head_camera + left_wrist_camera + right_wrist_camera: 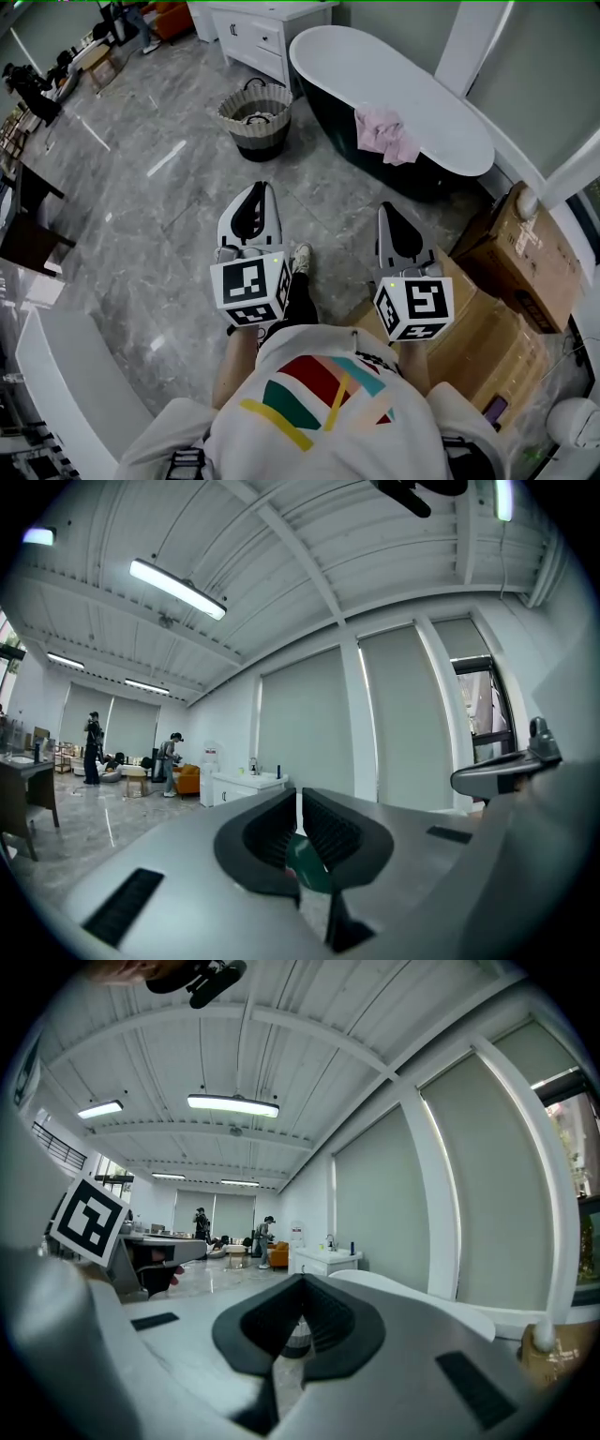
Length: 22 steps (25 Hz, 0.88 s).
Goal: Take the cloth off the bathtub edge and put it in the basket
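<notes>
Cloth (384,134): pink, draped over bathtub (328,47) edge, at 1 o'clock from the person; not yet taken.
Basket (225,108): on floor at 11 o'clock, well apart from cloth.
Left gripper (253,190): clenched, empty.
Right gripper (388,210): clenched, empty; cloth at its 12 o'clock, well apart.
Done: nothing, by the look.
Left: approach, opening, grasp, carry, release into basket.

The grey marbled floor (169,187) carries the basket (255,120) and, near it, the dark-sided bathtub (450,127) — a white cabinet (262,33) stands behind them, with cardboard boxes (525,262) at the right. The pink cloth (384,134) drapes over the tub's near edge.
</notes>
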### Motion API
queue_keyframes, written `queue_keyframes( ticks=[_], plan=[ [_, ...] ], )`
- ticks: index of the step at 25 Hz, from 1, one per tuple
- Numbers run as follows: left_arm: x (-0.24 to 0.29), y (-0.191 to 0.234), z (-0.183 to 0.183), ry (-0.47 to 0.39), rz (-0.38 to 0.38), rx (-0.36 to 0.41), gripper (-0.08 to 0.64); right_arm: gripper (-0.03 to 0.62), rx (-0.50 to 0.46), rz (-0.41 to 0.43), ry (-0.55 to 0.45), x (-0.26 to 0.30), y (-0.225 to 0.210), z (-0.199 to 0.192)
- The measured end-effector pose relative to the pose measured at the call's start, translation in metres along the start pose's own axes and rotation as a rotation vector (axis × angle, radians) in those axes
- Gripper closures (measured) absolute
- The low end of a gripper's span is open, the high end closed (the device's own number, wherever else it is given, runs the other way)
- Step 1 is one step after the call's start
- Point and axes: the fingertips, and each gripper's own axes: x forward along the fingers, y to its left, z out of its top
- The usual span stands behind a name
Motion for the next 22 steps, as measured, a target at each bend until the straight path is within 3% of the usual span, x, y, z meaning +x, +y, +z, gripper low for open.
queue_keyframes(
  ticks=[10, 22],
  plan=[
    [0.12, 0.018, -0.01, 0.051, -0.087, 0.012, 0.523, 0.581, 0.009, -0.029, 0.075, 0.105, -0.02, -0.01],
    [0.303, 0.059, -0.007, 0.089, -0.213, 0.014, 0.523, 0.581, 0.032, -0.083, 0.129, 0.285, -0.063, 0.009]
  ],
)
